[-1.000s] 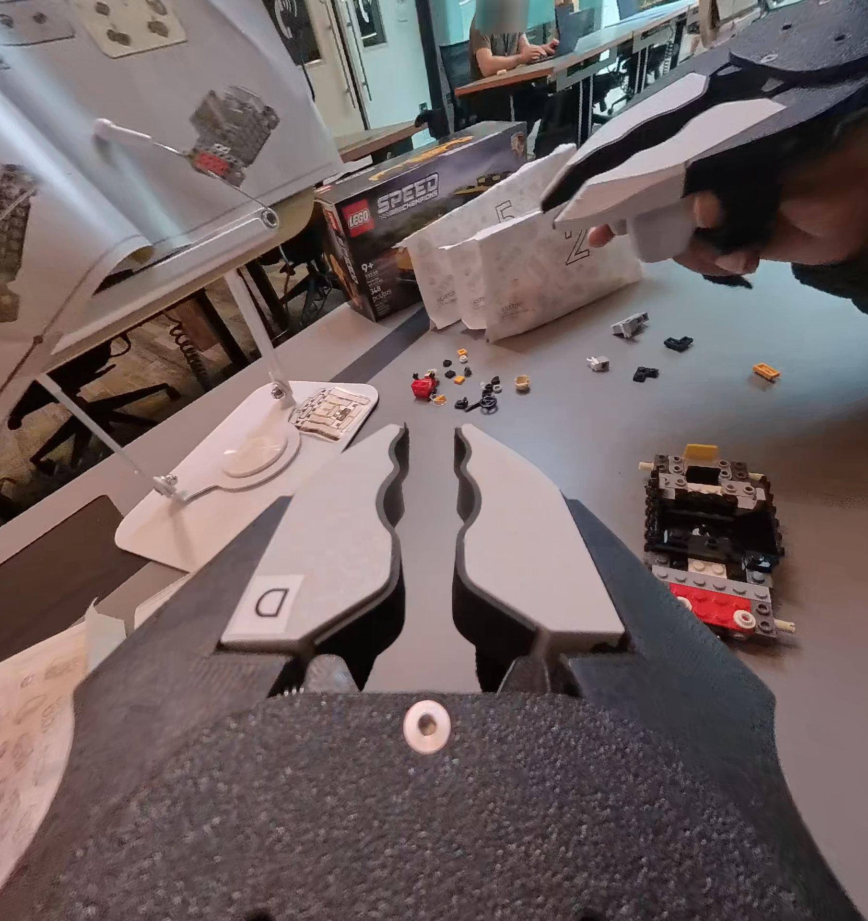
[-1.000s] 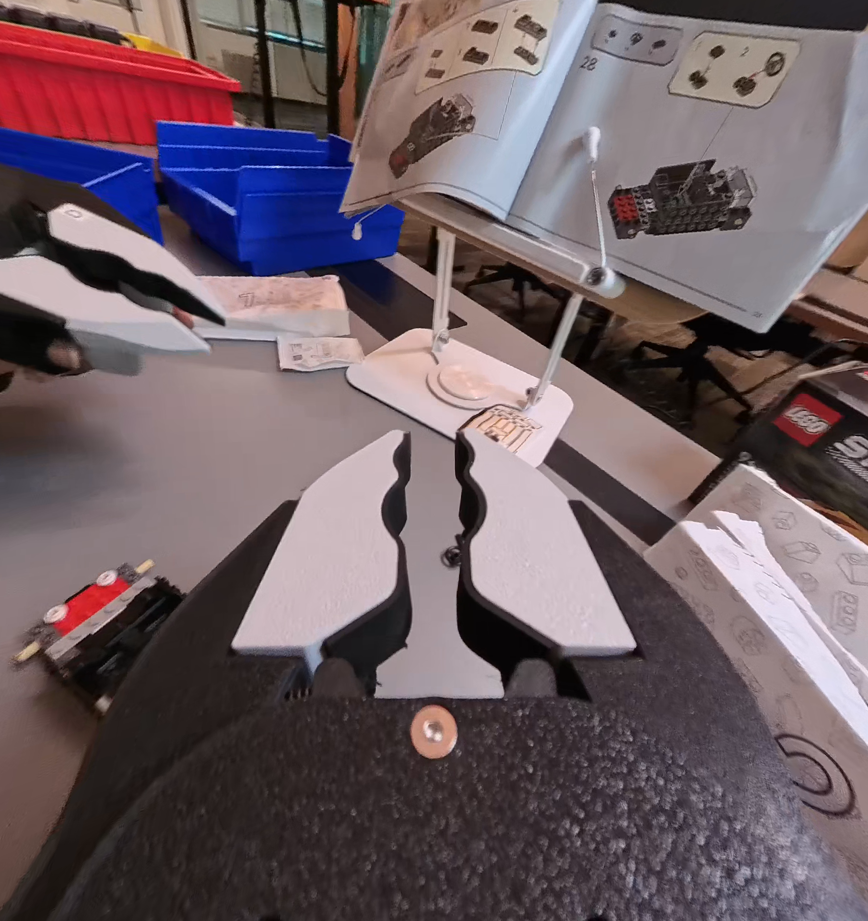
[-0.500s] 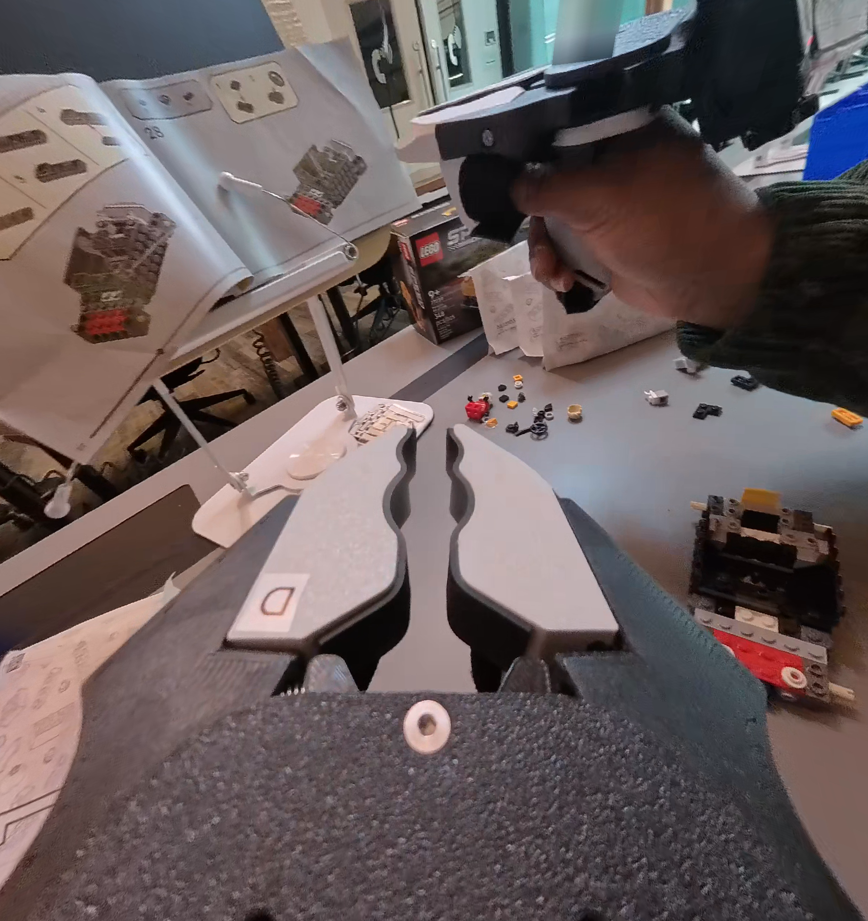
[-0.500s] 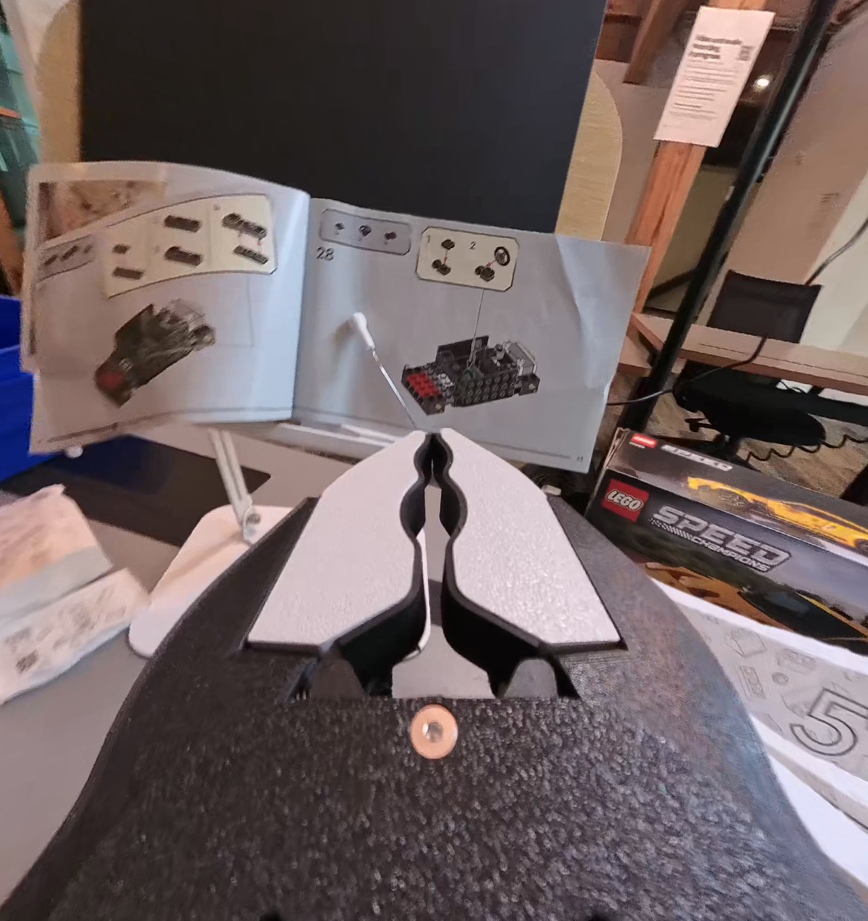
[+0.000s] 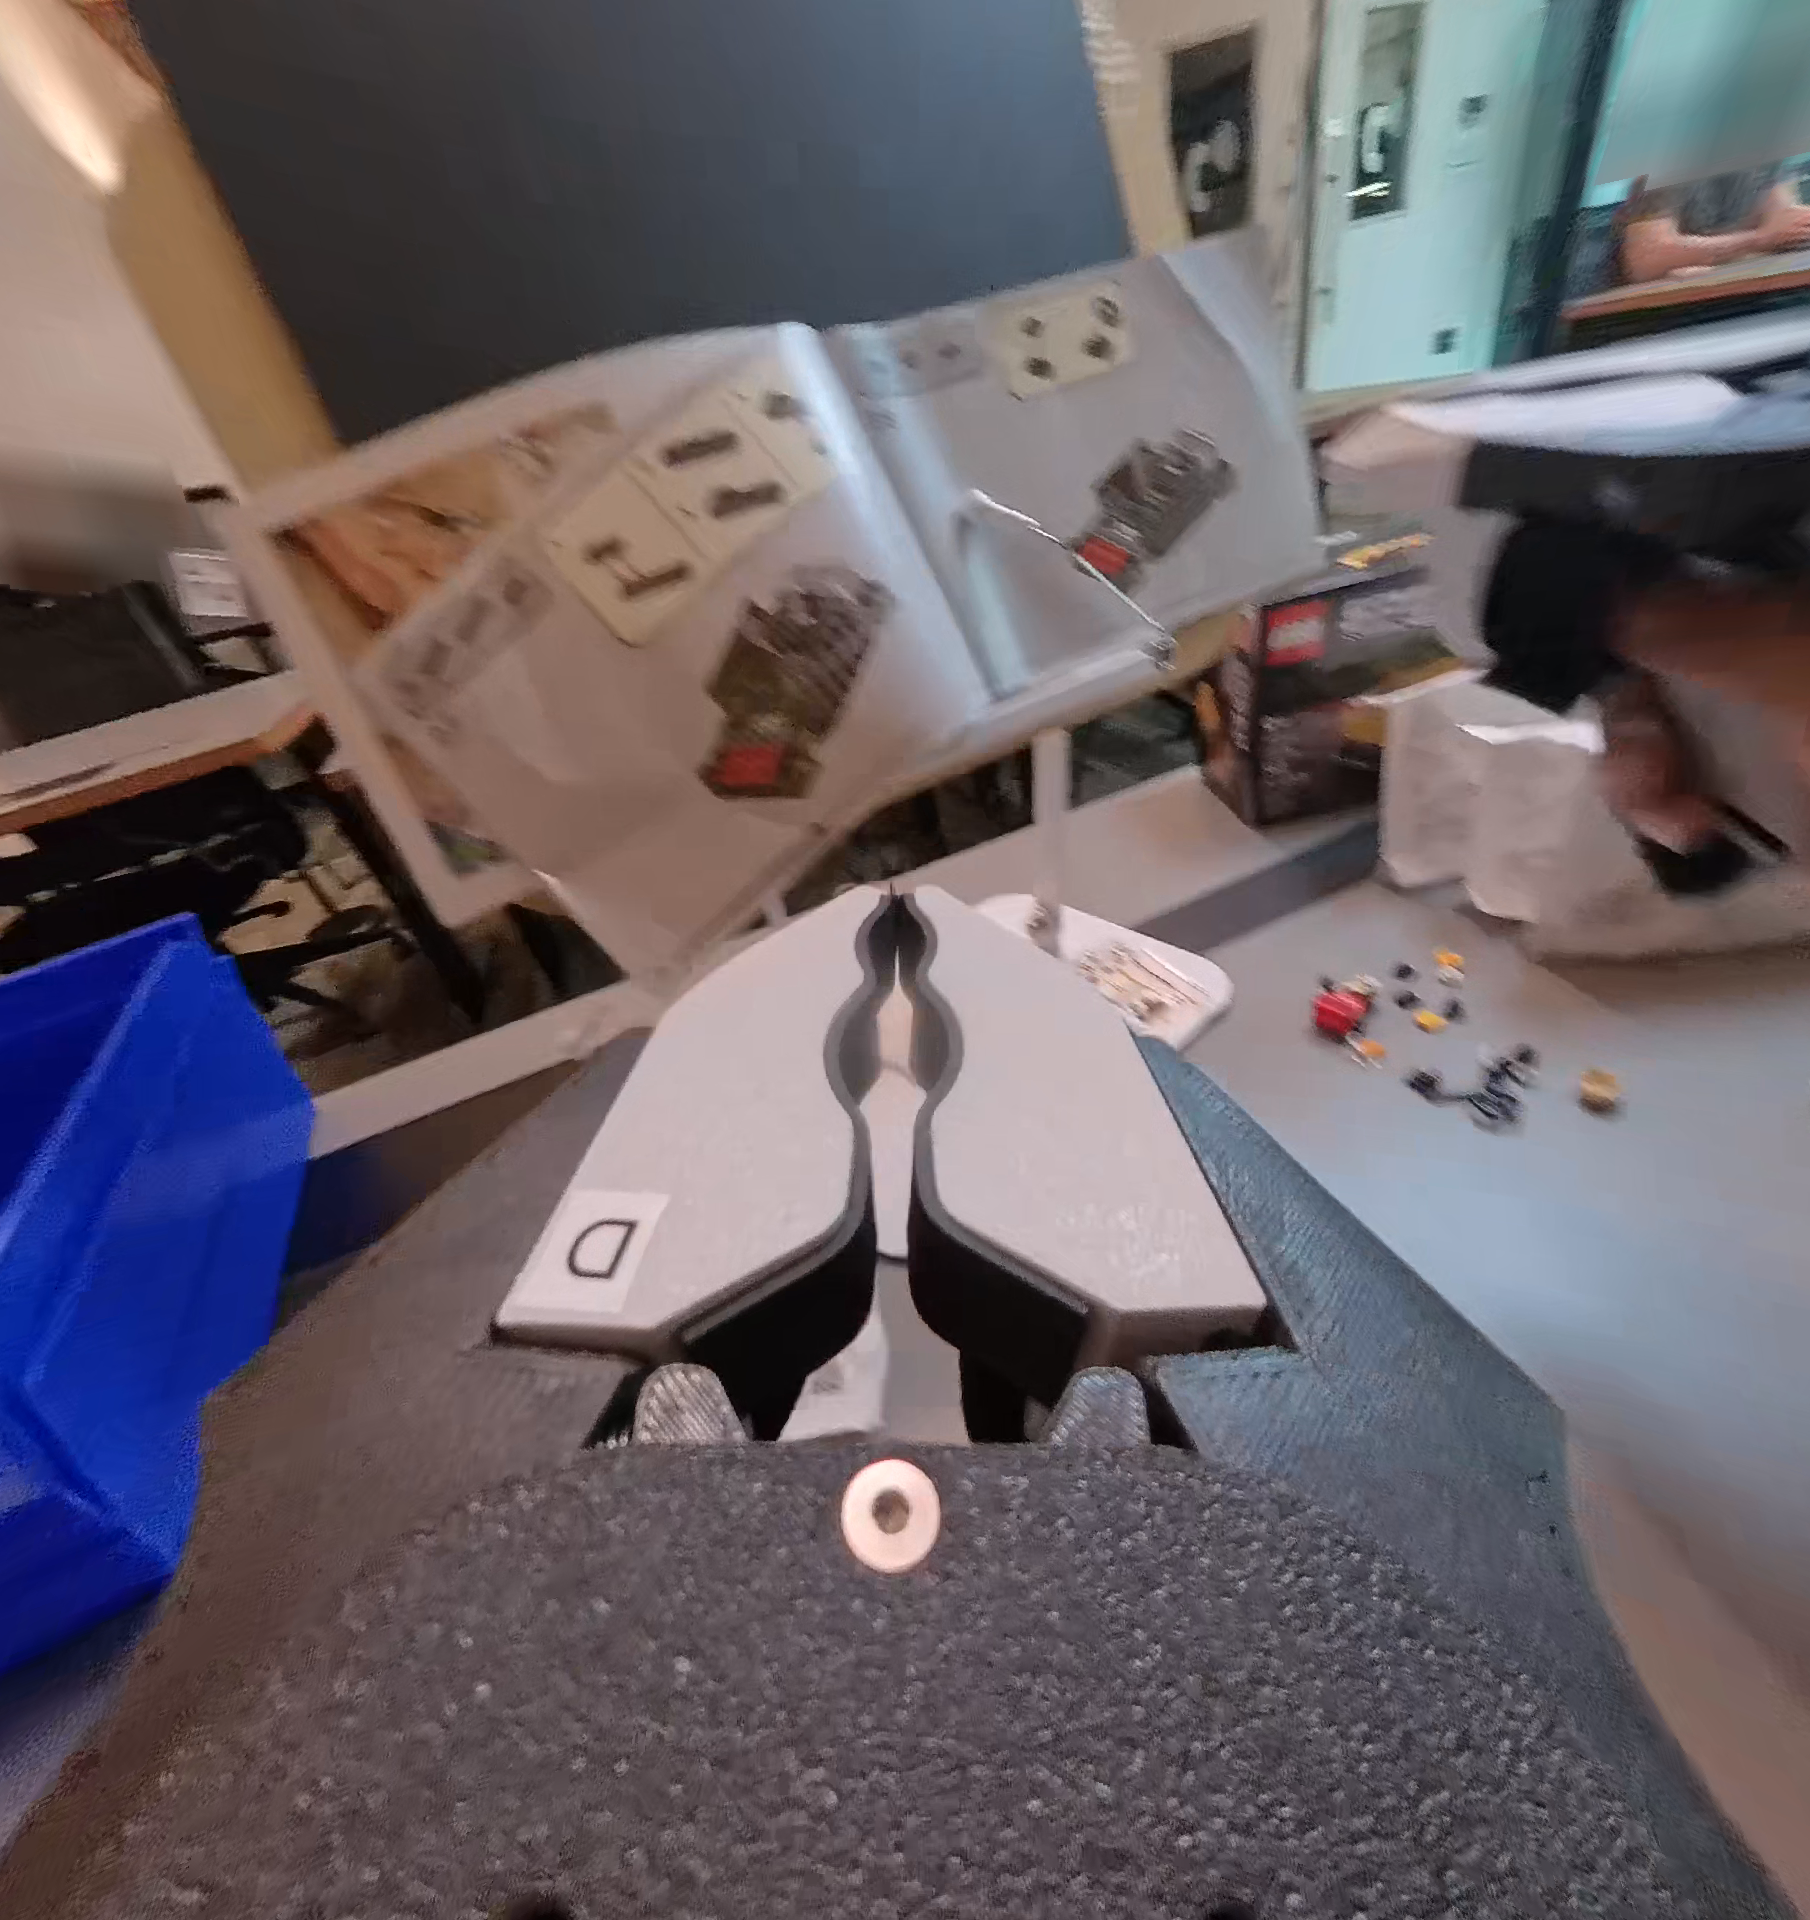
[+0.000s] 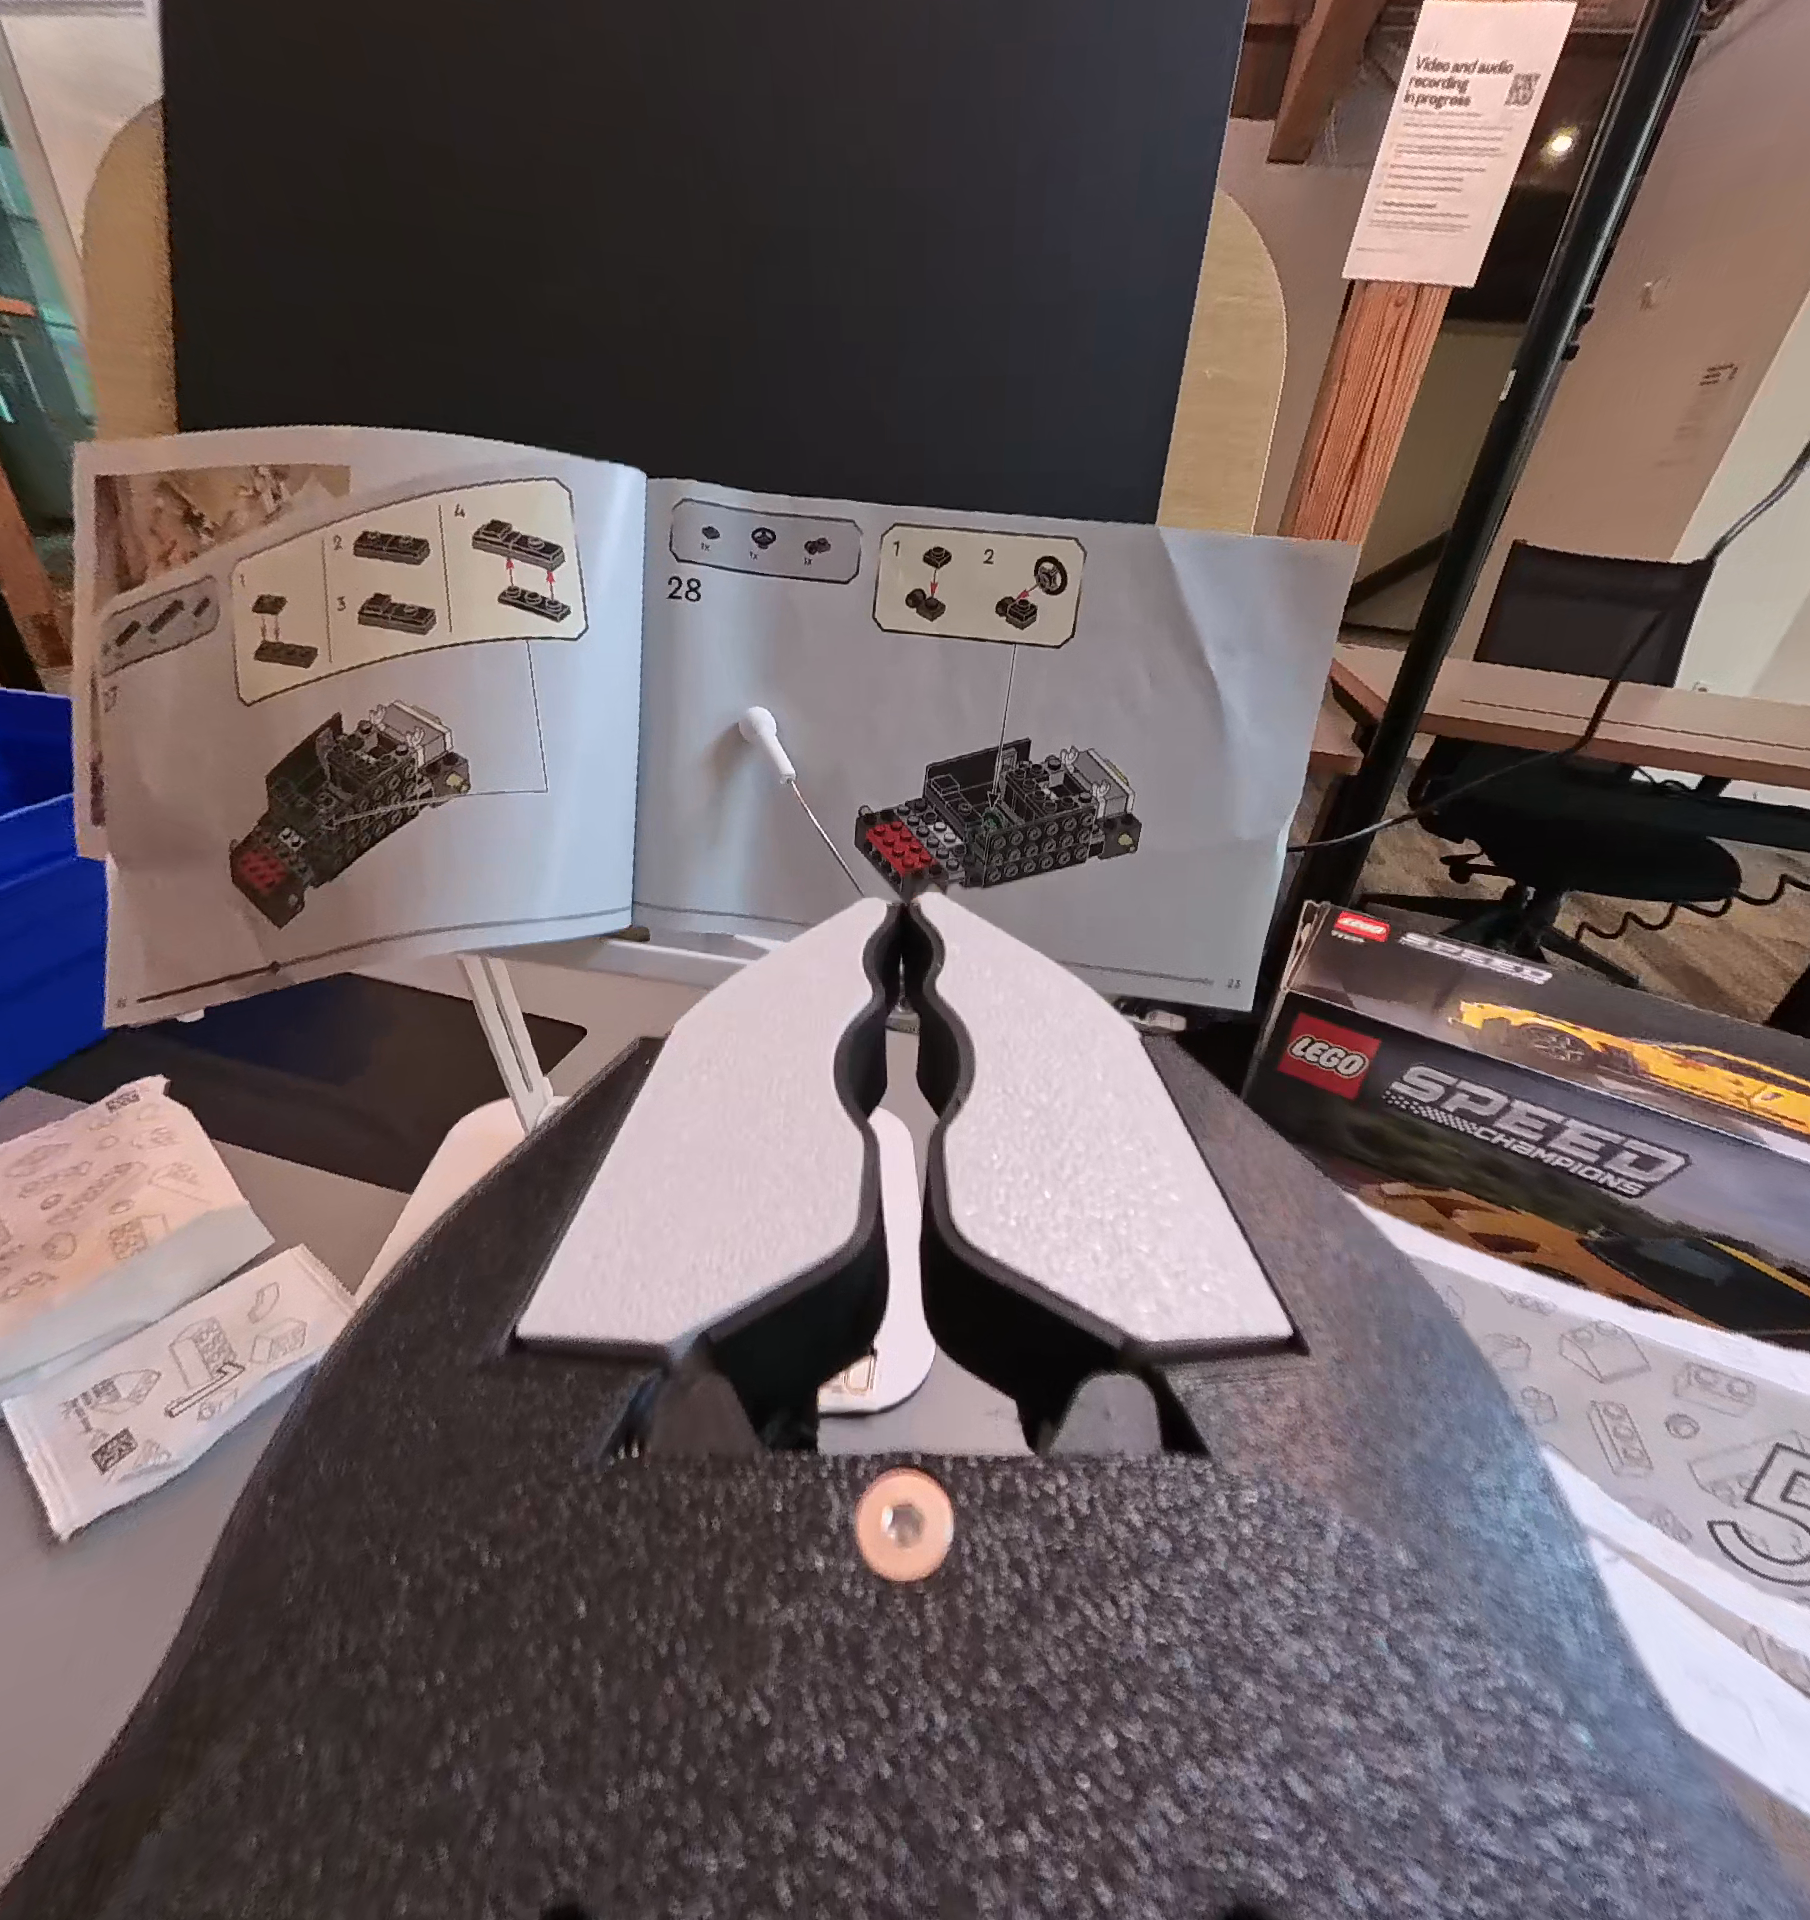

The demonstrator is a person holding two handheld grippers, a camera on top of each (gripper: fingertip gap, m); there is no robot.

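Grey-fingered, the left gripper (image 5: 894, 906) and right gripper (image 6: 906, 912) are hanging pressed together, empty, facing the instruction booklet (image 6: 984, 727); loose bricks (image 5: 1441, 1023) are lying right of its stand.

Each tool has a black, grainy body with one round metal screw at its middle and two pale grey, wavy-edged fingers backed in black. The left tool (image 5: 893, 914) carries a white lettered sticker (image 5: 600, 1247) on one finger; the right tool (image 6: 906, 912) bears none.
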